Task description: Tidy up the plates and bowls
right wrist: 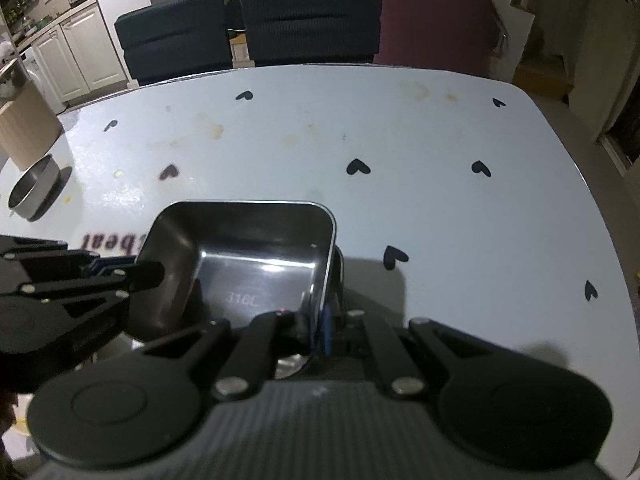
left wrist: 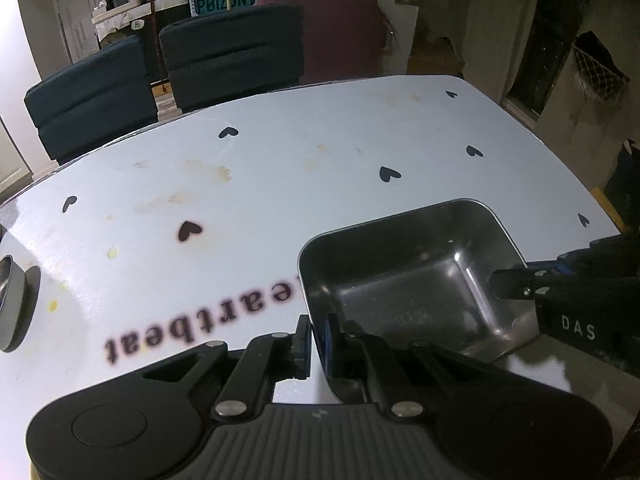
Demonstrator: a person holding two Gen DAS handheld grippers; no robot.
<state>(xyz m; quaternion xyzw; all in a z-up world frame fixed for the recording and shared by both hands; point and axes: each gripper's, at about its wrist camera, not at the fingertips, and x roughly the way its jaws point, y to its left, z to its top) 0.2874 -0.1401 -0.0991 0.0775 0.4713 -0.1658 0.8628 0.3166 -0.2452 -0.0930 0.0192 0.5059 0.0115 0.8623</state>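
On a white table printed with black hearts, a square steel tray sits near the front edge, held from two sides. At its left wall the left gripper is clamped on the rim, one finger outside and one inside, the thin wall pinched between the pads. From the right, the right gripper reaches in and is likewise closed on the rim, its black tip lying over the edge.

From the right wrist view the tray shows a mirror-bright floor stamped with small characters. Here the right gripper grips the right wall, blue pads tight against the steel, while the left gripper comes in from the left with its finger over the opposite rim. Whether the tray rests on the table or hangs just above it I cannot tell, though a dark shadow lies close beside it.

Well apart, toward the table's left edge, stands a round steel bowl, empty as far as can be seen. Brownish stains mark the tabletop, and a printed word runs upside down beside the tray. Beyond the far edge stand two dark chairs and a maroon one.
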